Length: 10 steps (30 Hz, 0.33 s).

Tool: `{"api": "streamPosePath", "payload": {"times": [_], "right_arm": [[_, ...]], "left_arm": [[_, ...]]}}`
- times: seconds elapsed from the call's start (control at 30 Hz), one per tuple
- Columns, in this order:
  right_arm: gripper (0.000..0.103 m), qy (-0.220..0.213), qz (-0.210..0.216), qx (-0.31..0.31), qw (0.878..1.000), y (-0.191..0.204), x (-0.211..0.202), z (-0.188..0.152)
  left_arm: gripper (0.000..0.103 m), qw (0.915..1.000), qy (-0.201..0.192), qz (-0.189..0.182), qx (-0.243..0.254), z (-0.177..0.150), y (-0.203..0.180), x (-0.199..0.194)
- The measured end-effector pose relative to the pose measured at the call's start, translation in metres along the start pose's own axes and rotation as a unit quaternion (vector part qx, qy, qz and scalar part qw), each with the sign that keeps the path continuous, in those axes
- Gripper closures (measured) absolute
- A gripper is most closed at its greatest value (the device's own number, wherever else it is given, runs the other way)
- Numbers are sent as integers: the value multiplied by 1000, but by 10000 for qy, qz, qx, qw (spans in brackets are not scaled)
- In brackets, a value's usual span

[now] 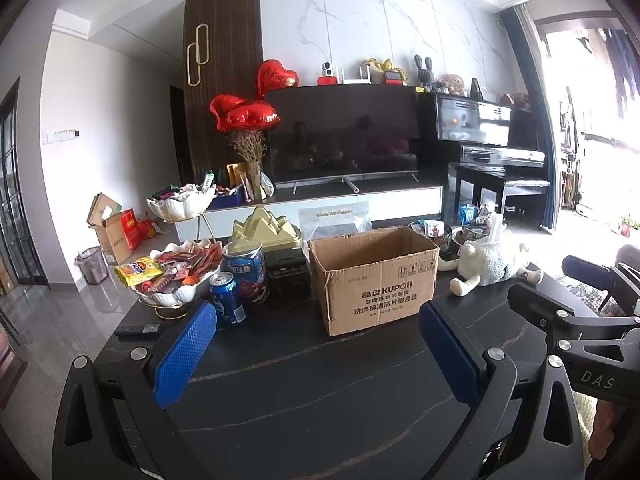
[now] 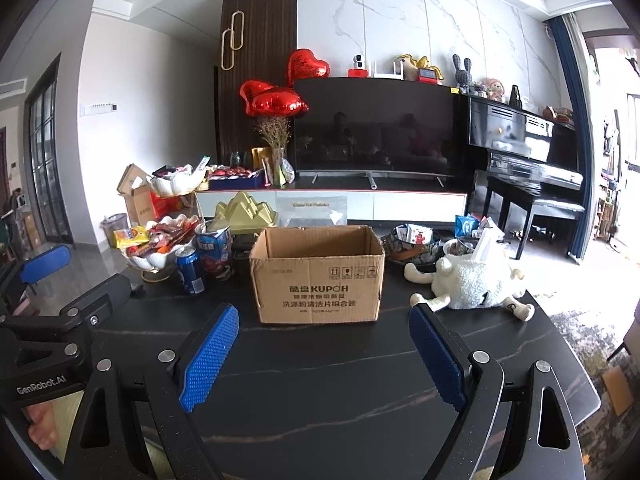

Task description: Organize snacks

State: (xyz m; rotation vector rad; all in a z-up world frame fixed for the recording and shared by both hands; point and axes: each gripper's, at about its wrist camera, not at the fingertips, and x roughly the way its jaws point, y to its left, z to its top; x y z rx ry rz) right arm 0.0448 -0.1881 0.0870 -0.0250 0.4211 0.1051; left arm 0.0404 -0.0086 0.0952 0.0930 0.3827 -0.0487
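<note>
Over on the left, a white tiered shell dish (image 1: 176,294) stands on the dark table (image 1: 304,392), its lower bowl heaped with snack packets (image 1: 180,266) in red and yellow wrappers; the upper bowl (image 1: 180,204) holds more wrapped sweets. A black remote (image 1: 138,329) lies flat on the table just in front of the dish's foot. Right beside the dish stands a blue drink can (image 1: 228,300), upright, and behind it a taller blue tin (image 1: 246,270), the two near enough to look as if they touch (I cannot be sure). Behind those sits a pale yellow mountain-shaped box (image 1: 266,230).

The left gripper (image 1: 318,322) hangs low over the near edge of the table, its blue-padded jaws spread wide with nothing between them, only bare table top.

In the middle is the cardboard box (image 2: 318,280), open at the top with its flaps folded down, printed side facing the near edge. From here its inside looks empty as far as the wall shows.

The right gripper (image 2: 324,326) is held beside the left one, also pointing toward the box, its jaws likewise standing wide apart and gripping nothing.

To the right of the box are dark patterned bowls (image 2: 414,246) with small packets in them, and nearer, a white plush sheep (image 2: 468,284) lying on the table, legs sprawled toward the box, a tissue (image 2: 486,244) sticking up from its back
</note>
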Motion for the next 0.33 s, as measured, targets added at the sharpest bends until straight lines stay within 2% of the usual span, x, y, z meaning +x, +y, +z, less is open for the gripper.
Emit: {"api": "streamPosePath", "payload": {"times": [0.33], "right_arm": [[15, 5, 22, 9, 10000, 2, 0, 0]], "left_arm": [[0, 10000, -12, 15, -30, 0, 2, -2]]}}
